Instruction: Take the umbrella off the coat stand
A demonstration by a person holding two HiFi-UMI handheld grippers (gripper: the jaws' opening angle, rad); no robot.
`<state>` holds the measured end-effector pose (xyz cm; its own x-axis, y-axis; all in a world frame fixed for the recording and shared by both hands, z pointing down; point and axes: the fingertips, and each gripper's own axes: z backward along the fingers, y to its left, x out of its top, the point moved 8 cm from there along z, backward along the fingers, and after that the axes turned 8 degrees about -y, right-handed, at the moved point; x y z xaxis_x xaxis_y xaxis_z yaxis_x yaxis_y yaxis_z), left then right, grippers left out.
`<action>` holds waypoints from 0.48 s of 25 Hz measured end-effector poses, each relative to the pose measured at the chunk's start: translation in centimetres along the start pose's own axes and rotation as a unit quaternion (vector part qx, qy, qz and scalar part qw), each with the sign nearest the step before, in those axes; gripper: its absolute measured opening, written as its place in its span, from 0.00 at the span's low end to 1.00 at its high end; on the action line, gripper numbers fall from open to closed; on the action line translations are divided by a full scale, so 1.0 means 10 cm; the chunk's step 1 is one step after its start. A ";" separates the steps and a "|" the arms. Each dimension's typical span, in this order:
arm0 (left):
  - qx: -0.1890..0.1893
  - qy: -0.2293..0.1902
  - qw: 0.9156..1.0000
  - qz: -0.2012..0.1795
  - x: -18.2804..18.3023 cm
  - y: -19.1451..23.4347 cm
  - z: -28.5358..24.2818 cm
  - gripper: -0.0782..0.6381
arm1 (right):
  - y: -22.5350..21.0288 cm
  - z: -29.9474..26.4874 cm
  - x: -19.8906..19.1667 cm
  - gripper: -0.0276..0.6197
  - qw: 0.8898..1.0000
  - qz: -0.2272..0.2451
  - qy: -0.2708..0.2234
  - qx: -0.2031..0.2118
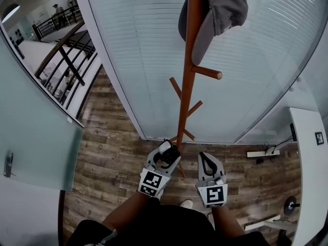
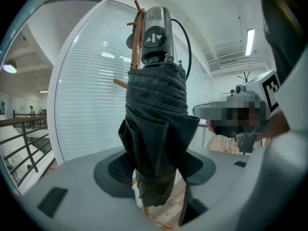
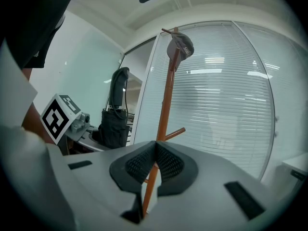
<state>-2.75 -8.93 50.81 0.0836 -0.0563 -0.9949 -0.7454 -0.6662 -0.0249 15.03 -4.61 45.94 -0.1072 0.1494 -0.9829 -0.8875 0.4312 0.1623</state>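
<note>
Left gripper (image 1: 166, 154): jaws clamped on the folded umbrella (image 2: 156, 129), at lower centre of the head view, just beside the coat stand (image 1: 187, 86) pole. Right gripper (image 1: 206, 163): jaws together, empty.

Advice: draw the umbrella away from the pegs and watch that the handle cord does not snag.

Umbrella: black pleated fabric, glossy cylindrical handle. Stand: smooth reddish wood.

Office, most likely: curved glass wall with white blinds (image 1: 143, 50) across the upper middle, frosted glass door (image 1: 36, 137) at left, railing (image 1: 72, 60) upper left, plank floor (image 1: 113, 158), coat stand (image 1: 187, 86), white worktop (image 1: 307, 178) at right, ceiling strip light (image 2: 250, 36).
</note>
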 end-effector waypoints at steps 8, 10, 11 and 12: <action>0.008 -0.012 0.999 -0.034 0.13 -0.01 0.03 0.47 | -0.04 0.00 0.01 0.05 1.000 0.011 0.012 -0.007; 0.009 -0.012 0.999 -0.037 0.15 0.01 0.04 0.47 | -0.05 0.01 0.01 0.05 1.000 0.020 0.010 -0.013; 0.009 -0.013 0.999 -0.036 0.16 0.01 0.04 0.47 | -0.06 0.02 0.01 0.05 1.000 0.026 0.008 -0.016; 0.009 -0.014 0.999 -0.036 0.17 0.01 0.04 0.47 | -0.06 0.03 0.03 0.05 0.999 0.029 0.004 -0.017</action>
<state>-2.97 -8.79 49.06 0.1194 0.0130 -0.9928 -0.7499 -0.6542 -0.0988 15.66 -4.62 45.61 -0.1626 0.1653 -0.9727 -0.8948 0.3908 0.2160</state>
